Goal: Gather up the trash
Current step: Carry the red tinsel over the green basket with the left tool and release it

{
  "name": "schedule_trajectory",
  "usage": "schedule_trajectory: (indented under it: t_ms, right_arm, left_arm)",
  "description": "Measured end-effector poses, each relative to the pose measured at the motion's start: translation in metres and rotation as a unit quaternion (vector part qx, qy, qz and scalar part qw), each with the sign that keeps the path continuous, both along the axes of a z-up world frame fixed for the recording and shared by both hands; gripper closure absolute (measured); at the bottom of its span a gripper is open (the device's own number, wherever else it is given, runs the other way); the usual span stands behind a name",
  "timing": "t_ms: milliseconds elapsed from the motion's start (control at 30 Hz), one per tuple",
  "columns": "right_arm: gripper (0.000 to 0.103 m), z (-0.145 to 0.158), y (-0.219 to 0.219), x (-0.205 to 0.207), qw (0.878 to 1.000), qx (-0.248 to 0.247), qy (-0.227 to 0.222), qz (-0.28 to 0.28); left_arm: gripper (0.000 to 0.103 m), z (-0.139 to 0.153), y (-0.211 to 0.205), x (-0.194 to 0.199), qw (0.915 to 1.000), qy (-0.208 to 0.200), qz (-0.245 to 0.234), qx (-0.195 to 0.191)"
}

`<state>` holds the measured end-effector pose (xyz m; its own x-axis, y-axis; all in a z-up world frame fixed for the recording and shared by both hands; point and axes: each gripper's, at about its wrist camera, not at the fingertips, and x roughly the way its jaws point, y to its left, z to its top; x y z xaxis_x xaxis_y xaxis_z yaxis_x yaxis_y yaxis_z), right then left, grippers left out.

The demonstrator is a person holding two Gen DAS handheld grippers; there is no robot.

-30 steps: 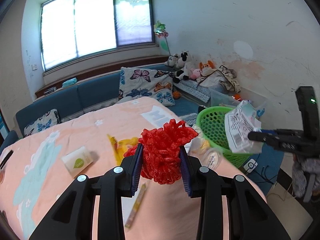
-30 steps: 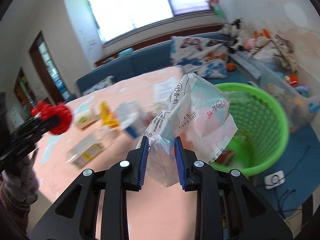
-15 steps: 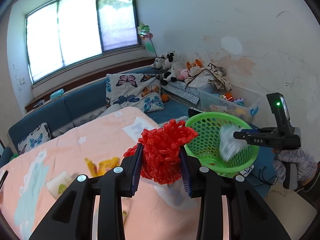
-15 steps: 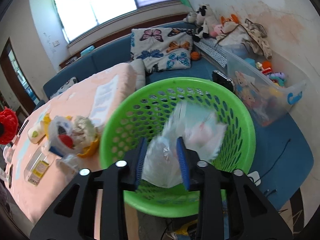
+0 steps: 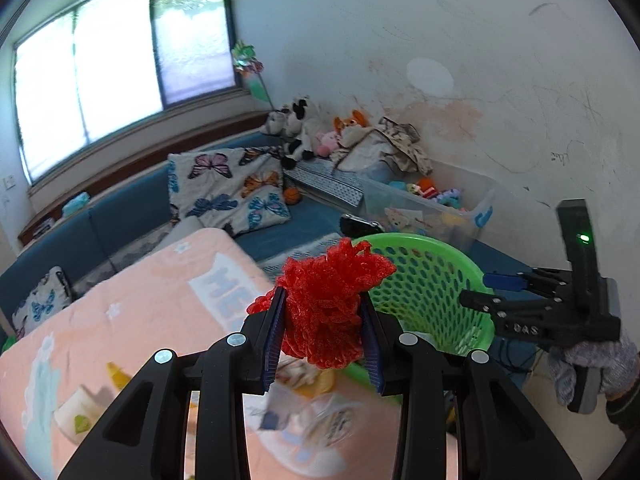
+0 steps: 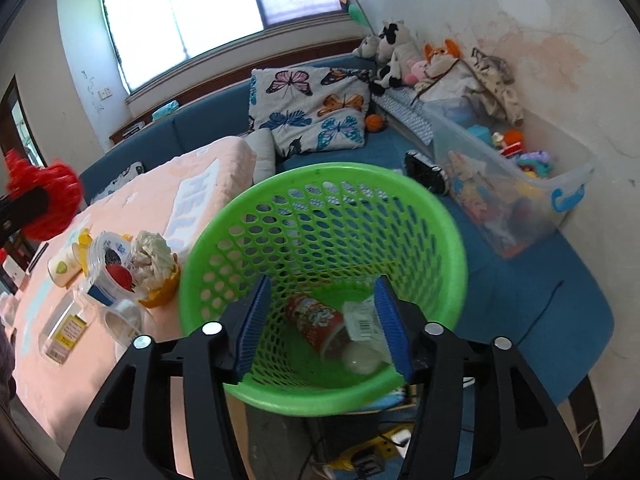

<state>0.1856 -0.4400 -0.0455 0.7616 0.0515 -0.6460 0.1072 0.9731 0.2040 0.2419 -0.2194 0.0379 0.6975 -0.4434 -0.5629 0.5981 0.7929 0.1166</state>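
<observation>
The red mesh bundle (image 5: 324, 312) sits at lower centre of the left wrist view, pinched between the 2 fingers of the left gripper (image 5: 322, 344), above the bench (image 5: 132, 320) edge and just left of the green basket (image 5: 432, 280). It looks light, soft and springy, so a squeeze across its thick middle should hold it. The right gripper (image 6: 320, 328) hangs spread and empty over the basket, where a red cup (image 6: 316, 322) and wrappers lie.

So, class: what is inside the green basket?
Inside the green basket: a red printed cup lying down, a barcoded white wrapper, a pale lump. Anything beneath them is hidden.
</observation>
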Motion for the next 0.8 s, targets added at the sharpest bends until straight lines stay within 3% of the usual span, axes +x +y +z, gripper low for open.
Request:
schedule_trajectory:
  t_ms: [267,667,800]
  right_arm:
    - [0.046,-0.005,-0.011,-0.026,1.0,0.013,-0.001,-0.014]
    - [0.045,-0.005,-0.011,-0.041,1.0,0.013,-0.003,-0.011]
    - [0.044,-0.003,-0.009,-0.043,1.0,0.013,-0.005,-0.01]
  left_arm:
    - [0.067,-0.023,-0.048,0.024,0.9988,0.039,-0.023,0.019]
    - [0.033,-0.033,-0.079,0.03,0.9978,0.043,-0.031,0.039]
    - [0.031,-0.029,-0.076,0.027,0.9981,0.038,-0.033,0.034]
